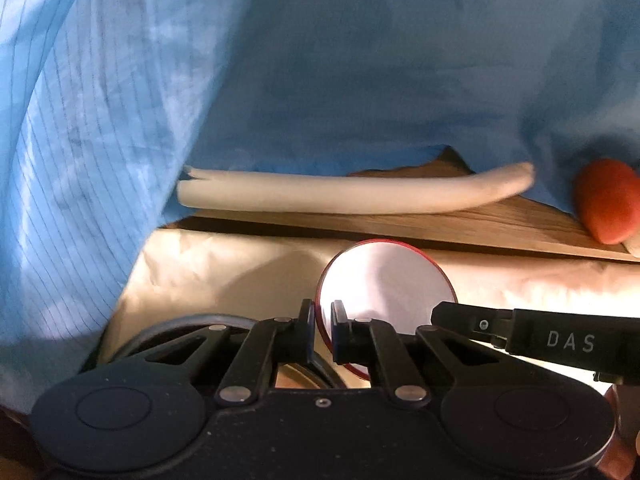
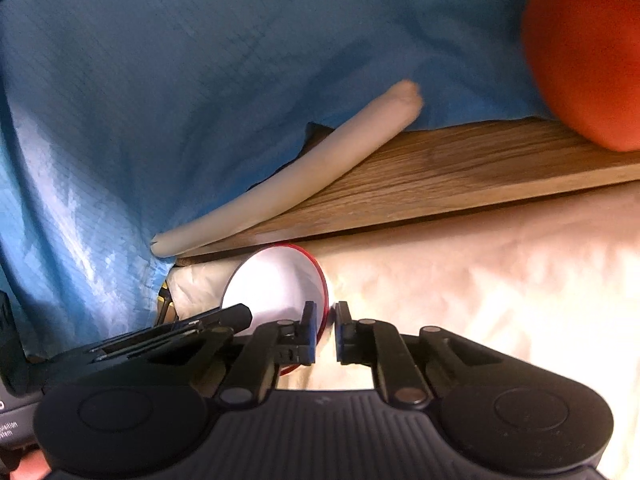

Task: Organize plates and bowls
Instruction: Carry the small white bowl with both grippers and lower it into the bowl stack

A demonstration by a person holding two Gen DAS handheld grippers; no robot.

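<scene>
Both the left gripper (image 1: pixel 323 322) and right gripper (image 2: pixel 325 326) are pinching the red-rimmed white plate (image 1: pixel 386 280) with nearly closed jaws, holding it above the cream cloth (image 2: pixel 480 280), so organizing seems barely underway.

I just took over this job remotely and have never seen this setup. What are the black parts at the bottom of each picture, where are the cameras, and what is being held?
There is no robot arm: a person holds a two-finger tool in each hand, and a camera on each tool looks forward along its fingers. The black linkages at the bottom are those tools.

From the left camera, the left gripper pinches the rim of a small bowl, white inside with a red edge. From the right camera, the right gripper closes on the same bowl's opposite rim.

Below lies a cream cloth. Behind it are a wooden board, a pale foam tube, an orange object and a blue sheet.
</scene>
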